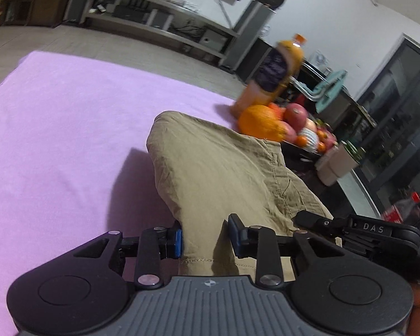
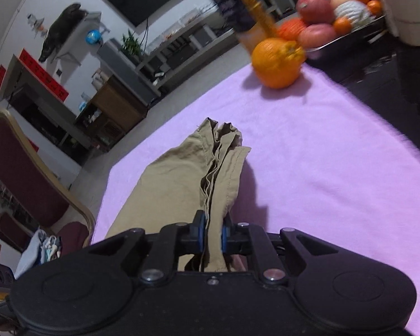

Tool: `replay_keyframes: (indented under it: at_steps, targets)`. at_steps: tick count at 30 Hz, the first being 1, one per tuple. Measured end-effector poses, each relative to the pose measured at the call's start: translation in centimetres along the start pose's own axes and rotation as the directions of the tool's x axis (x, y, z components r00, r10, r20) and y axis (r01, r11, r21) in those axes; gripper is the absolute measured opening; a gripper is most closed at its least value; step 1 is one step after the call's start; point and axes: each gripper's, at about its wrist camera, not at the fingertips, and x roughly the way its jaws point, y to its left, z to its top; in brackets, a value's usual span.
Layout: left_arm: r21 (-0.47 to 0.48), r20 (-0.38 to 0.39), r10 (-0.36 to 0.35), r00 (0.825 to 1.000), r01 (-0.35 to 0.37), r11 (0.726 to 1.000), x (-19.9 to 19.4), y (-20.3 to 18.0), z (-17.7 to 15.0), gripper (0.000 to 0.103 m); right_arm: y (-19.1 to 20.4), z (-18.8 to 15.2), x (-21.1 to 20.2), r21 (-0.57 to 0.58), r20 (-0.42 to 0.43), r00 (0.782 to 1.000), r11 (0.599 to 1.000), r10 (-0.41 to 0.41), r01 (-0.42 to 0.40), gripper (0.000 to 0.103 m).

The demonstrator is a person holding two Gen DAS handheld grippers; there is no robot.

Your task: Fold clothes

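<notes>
A khaki garment point(image 1: 224, 173), folded into layers, is lifted above a lilac cloth point(image 1: 64, 128) that covers the table. My left gripper point(image 1: 205, 236) has its blue pads set a hand's width apart with a hemmed fold of the khaki fabric between them; the pads press its sides. My right gripper point(image 2: 211, 233) is shut on the bunched layered edge of the garment point(image 2: 187, 179), which hangs forward from it over the lilac cloth point(image 2: 322, 168). The right gripper's black body point(image 1: 358, 229) shows at the right of the left wrist view.
An orange point(image 1: 261, 123) and an orange juice bottle point(image 1: 274, 72) stand at the far edge of the cloth. A tray of fruit point(image 2: 336, 19) sits beyond on a dark table. A red chair point(image 2: 28, 173) stands left of the table. Shelves and a television line the far wall.
</notes>
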Motion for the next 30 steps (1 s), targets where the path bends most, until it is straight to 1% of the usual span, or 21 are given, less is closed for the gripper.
replay_keyframes:
  at_steps: [2,5,8,11,13,15,18,20,21,22,23,24,25,26,27,28,30]
  targets:
    - [0.075,-0.004,0.000,1.000,0.001,0.997,1.0,-3.5,-0.2,0.030,-1.7,0.5,-2.3,-0.001,0.049,0.999,1.000,-0.023,0.023,0.011]
    - [0.176,-0.001,-0.006,1.000,0.006,0.984,3.3,-8.7,-0.2,0.030,-4.9,1.9,-4.4,0.044,0.117,0.991,0.997,-0.065,0.060,0.011]
    - [0.221,-0.008,-0.022,1.000,0.023,0.975,6.3,-12.7,-0.1,0.030,-7.4,3.4,-5.8,0.054,0.195,0.972,0.991,-0.128,0.120,0.011]
    - [0.250,-0.018,-0.014,1.000,0.018,0.968,10.1,-15.4,-0.1,0.030,-9.4,5.4,-6.2,0.051,0.245,0.952,0.983,-0.182,0.175,0.011]
    - [0.268,-0.027,-0.006,1.000,0.013,0.963,12.6,-16.9,-0.1,0.031,-10.7,6.7,-5.8,0.048,0.253,0.943,0.976,-0.216,0.211,0.011]
    - [0.272,-0.056,-0.006,0.998,0.021,0.962,15.4,-17.6,-0.1,0.032,-11.5,7.7,-5.1,0.025,0.258,0.931,0.965,-0.257,0.260,0.011]
    - [0.229,-0.126,0.020,0.992,0.009,0.973,19.8,-17.2,-0.4,0.039,-12.8,8.8,-2.9,-0.028,0.242,0.910,0.935,-0.337,0.354,0.011]
    - [0.213,-0.156,0.067,0.985,-0.032,0.977,22.4,-16.7,-1.1,0.050,-14.1,9.2,-0.6,-0.040,0.186,0.895,0.907,-0.405,0.419,0.011]
    - [0.216,-0.132,0.072,0.989,-0.042,0.976,22.7,-16.6,-1.3,0.055,-14.8,9.5,0.6,-0.047,0.157,0.885,0.892,-0.439,0.450,0.014]
    - [0.218,-0.131,0.073,0.989,-0.043,0.975,22.7,-16.6,-1.3,0.056,-15.6,9.7,1.8,-0.055,0.127,0.873,0.875,-0.472,0.481,0.019]
    - [0.219,-0.133,0.073,0.988,-0.043,0.975,22.6,-16.5,-1.2,0.056,-16.0,9.8,2.2,-0.045,0.102,0.869,0.871,-0.483,0.489,0.022]
    - [0.221,-0.141,0.074,0.987,-0.041,0.974,21.9,-16.3,-1.2,0.056,-16.5,9.8,2.5,-0.032,0.078,0.867,0.868,-0.491,0.495,0.030]
    - [0.227,-0.146,0.077,0.986,-0.042,0.973,21.3,-16.2,-1.1,0.056,-17.0,9.9,2.7,-0.019,0.053,0.865,0.866,-0.499,0.500,0.033]
    - [0.233,-0.147,0.079,0.986,-0.043,0.971,20.5,-16.0,-1.0,0.055,-17.2,10.0,2.3,0.013,0.049,0.875,0.876,-0.482,0.482,0.035]
    - [0.239,-0.136,0.078,0.988,-0.044,0.970,19.5,-15.8,-0.9,0.049,-17.4,10.1,1.6,0.047,0.056,0.883,0.884,-0.467,0.465,0.042]
    - [0.243,-0.121,0.073,0.990,-0.042,0.969,18.4,-15.5,-0.8,0.047,-17.4,9.9,0.6,0.081,0.075,0.886,0.888,-0.458,0.453,0.048]
    - [0.248,-0.076,0.038,0.996,-0.018,0.969,15.1,-15.2,-1.0,0.045,-17.2,9.3,-2.0,0.155,0.132,0.890,0.896,-0.436,0.416,0.054]
